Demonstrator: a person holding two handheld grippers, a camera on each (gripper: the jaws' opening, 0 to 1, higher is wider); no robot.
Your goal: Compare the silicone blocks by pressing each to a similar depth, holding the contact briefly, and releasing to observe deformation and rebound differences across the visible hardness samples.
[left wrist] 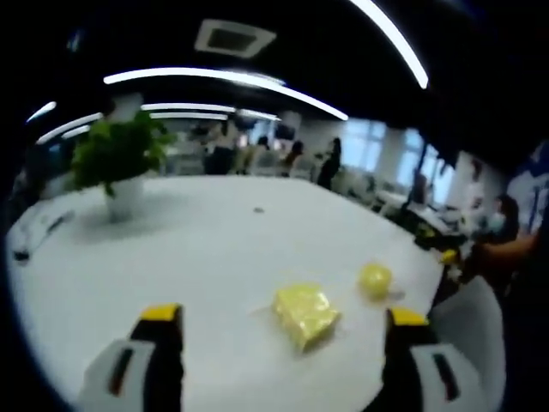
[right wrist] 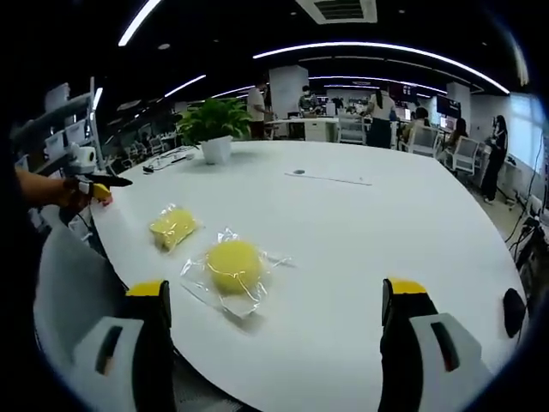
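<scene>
Right gripper (right wrist: pixel 274 296) jaws wide and empty above the table (right wrist: pixel 369 232); the bagged round silicone block (right wrist: pixel 233 264) lies just ahead, left of centre between the jaws, the bagged square block (right wrist: pixel 173 227) further off to its left. Left gripper (left wrist: pixel 283 322) also wide and empty, square block (left wrist: pixel 305 314) just ahead between its jaws. No contact yet, so this reads as approach; the next move calls for lowering onto one block to a set depth.

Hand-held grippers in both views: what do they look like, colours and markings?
Both look alike. The left hand-held gripper has two black jaws capped with yellow tips, each backed by a pale grey housing with a dark slot. The right hand-held gripper shows the same build: black jaws, yellow tips, grey housings with dark slots. No cables or sleeves are visible on either.
</scene>
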